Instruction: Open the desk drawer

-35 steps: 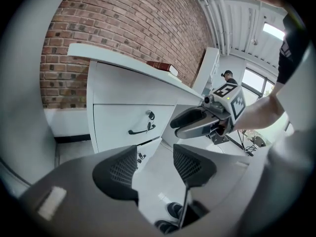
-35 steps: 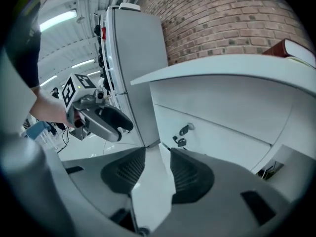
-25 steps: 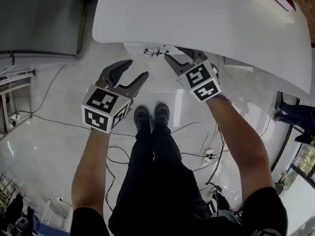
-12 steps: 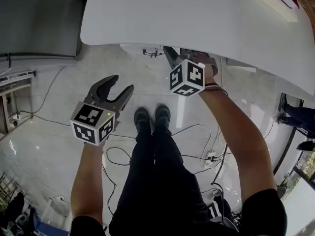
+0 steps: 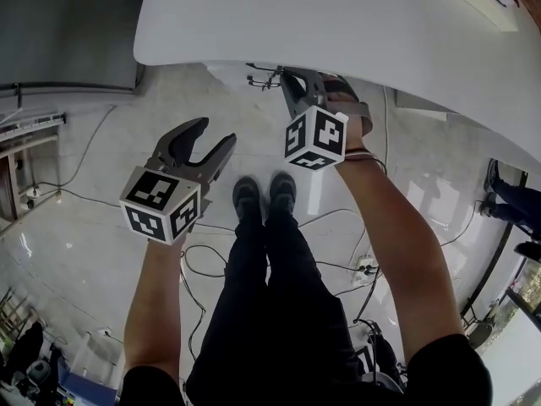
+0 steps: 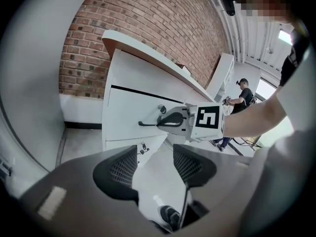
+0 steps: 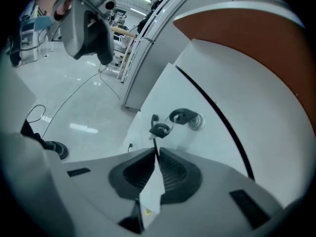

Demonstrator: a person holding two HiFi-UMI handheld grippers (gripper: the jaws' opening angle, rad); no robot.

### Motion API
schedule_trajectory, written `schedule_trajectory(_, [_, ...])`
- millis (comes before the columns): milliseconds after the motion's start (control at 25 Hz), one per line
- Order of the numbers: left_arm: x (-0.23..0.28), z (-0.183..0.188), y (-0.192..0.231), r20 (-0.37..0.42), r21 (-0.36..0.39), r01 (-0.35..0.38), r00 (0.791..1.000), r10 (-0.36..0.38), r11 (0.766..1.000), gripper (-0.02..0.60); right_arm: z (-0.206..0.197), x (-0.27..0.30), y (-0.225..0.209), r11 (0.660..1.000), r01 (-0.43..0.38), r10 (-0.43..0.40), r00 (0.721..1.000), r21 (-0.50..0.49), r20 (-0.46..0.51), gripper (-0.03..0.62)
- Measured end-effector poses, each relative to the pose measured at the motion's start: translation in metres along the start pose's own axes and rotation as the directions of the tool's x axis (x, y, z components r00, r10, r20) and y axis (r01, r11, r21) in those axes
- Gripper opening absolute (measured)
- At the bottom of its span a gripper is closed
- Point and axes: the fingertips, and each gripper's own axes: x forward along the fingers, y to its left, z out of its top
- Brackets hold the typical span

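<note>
**Right tongs (image 7: 155, 154) narrow on the hanging key (image 7: 159, 129); drawer (image 7: 165, 95) closed**

Right side. Your right tongs reach in under the bench (image 5: 338, 24) overhang, at 12 o'clock from your shoes (image 5: 258, 194). The jaws have just been closing. They now stand nearly together, with the thin blade of the hanging key in the slot between the pads, and the pads look to pinch it. The key's head sits just past the jaw tips at 12 o'clock. It dangles beside a second key (image 7: 180, 115) seated in the lock (image 7: 196, 121), which lies at 1 o'clock from the tips.

Drawer. It is the white front on the pedestal (image 6: 129, 70) under the bench, just below a black seam (image 6: 143, 93). The lock is on this front. The front appears flush with the panel above it.

Left side. Your left tongs (image 5: 214, 134) hang at 10 o'clock from your shoes, well apart from the pedestal. The jaws are wide, with only floor (image 5: 101, 252) and one shoe showing between the pads. In the left gripper view the right tongs show at 12 o'clock against the drawer front, and a brick wall (image 6: 148, 28) stands behind the pedestal.

Cables (image 5: 201, 265) loop across the pale floor around your legs.
</note>
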Motion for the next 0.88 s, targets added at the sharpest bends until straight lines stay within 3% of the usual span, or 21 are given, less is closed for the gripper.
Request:
schedule_trajectory(320, [-0.019, 0.009, 0.020, 0.044, 0.072, -0.109, 0.993, 0.105, 0.991, 0.233, 0.007, -0.024, 0.031, 0.998, -0.048, 0.046, 0.998, 0.046, 0.036, 0.034])
schedule_trajectory(680, [-0.021, 0.041, 0.033, 0.095, 0.156, -0.116, 0.990, 0.102, 0.981, 0.233, 0.008, -0.041, 0.048, 0.982, -0.089, 0.077, 0.994, 0.164, 0.073, 0.035])
schedule_trajectory(800, [-0.016, 0.056, 0.042, 0.102, 0.191, -0.118, 0.990, 0.100, 0.974, 0.233, 0.019, -0.058, 0.045, 0.965, -0.147, 0.121, 0.984, 0.216, 0.133, 0.089])
schedule_trajectory(880, [-0.013, 0.060, 0.044, 0.094, 0.226, -0.117, 0.991, 0.098, 0.967, 0.233, 0.029, -0.084, 0.038, 0.960, -0.161, 0.118, 0.974, 0.229, 0.192, 0.089])
